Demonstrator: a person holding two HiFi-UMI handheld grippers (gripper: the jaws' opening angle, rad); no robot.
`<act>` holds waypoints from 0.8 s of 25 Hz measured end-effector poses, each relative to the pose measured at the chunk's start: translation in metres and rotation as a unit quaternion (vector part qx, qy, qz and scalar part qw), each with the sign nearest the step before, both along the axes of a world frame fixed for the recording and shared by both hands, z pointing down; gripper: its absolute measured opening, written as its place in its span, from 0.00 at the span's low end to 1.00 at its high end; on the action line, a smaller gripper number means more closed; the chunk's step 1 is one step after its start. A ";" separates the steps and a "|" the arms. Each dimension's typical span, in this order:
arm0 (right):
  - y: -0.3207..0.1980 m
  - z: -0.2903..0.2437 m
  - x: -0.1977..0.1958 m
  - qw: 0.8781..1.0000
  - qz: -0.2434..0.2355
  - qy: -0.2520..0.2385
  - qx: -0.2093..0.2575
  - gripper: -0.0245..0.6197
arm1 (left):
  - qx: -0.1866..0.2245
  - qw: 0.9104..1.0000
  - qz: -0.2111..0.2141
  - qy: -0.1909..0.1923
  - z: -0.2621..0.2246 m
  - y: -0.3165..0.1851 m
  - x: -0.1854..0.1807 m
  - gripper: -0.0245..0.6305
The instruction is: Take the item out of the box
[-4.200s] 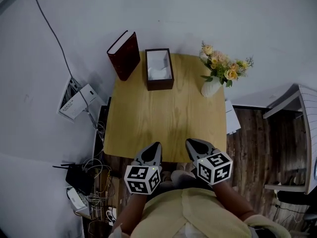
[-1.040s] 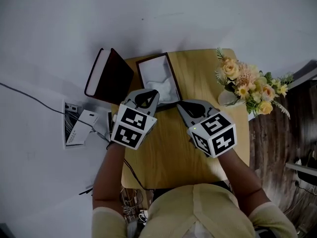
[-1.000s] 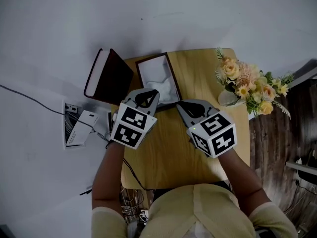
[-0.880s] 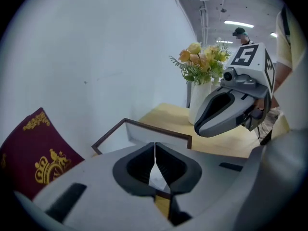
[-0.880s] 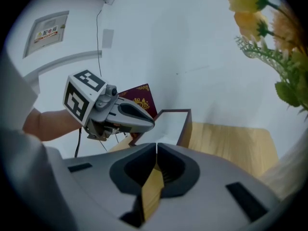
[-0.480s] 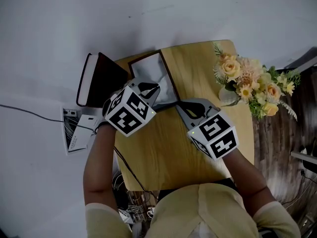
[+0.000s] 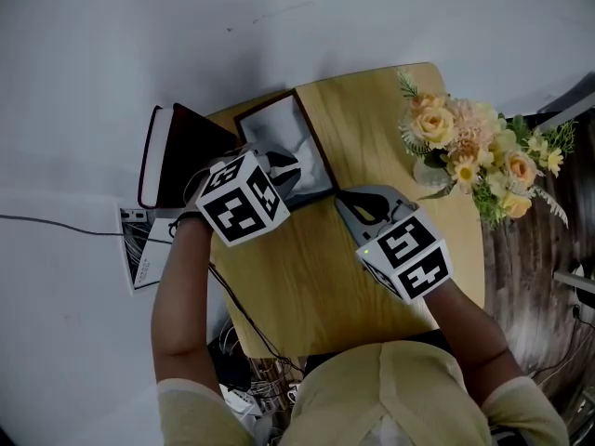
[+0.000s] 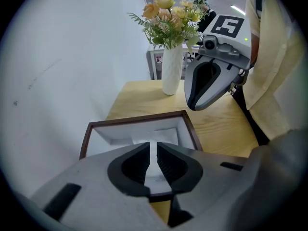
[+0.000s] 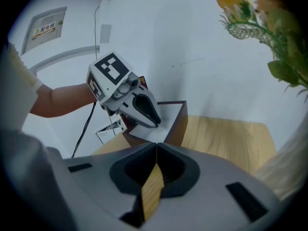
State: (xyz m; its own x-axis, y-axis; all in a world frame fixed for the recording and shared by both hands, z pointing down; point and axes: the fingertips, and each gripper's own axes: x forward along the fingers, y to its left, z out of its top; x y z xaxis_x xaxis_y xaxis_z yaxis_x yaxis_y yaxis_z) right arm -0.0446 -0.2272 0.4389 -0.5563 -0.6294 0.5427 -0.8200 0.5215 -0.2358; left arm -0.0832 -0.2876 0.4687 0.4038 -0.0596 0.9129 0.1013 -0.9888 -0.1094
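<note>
While left gripper [image 7: 284, 169] hangs over the open box [image 7: 317, 149], fingers closed and empty, white item [image 7: 277, 130] inside, right gripper [image 7: 348, 199] closed above the worktop [image 7: 307, 277], it's approach: next, open left fingers and lower in.

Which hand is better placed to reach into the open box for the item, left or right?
Left. The left gripper hangs tilted down over the box, its shut jaws aimed at the white lining. The right gripper sits over the table beside the box, jaws also shut.
</note>
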 end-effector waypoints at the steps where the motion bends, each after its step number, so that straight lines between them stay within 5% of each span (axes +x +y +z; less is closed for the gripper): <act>1: -0.001 0.001 0.001 1.000 0.001 0.000 0.000 0.09 | -0.001 1.000 0.009 -0.008 0.001 0.000 0.000 0.08; 4: -0.002 0.002 0.002 1.000 0.002 0.001 0.000 0.09 | -0.007 0.998 0.042 -0.044 0.006 0.003 -0.001 0.23; 14: 0.001 0.012 0.006 1.000 0.005 -0.003 -0.010 0.09 | -0.024 0.979 0.144 -0.140 0.025 0.017 -0.005 0.31; 20: 0.000 0.012 0.010 1.000 0.012 -0.009 -0.009 0.09 | -0.039 0.972 0.156 -0.169 0.037 0.022 -0.001 0.34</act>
State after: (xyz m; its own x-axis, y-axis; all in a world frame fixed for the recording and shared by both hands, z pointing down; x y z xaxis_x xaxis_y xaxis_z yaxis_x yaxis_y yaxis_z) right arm -0.0348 -0.2274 0.4508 -0.5516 -0.6328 0.5434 -0.8273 0.4983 -0.2595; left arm -0.0844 -0.2658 0.5062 0.0682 0.0927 0.9934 0.4147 -0.9082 0.0563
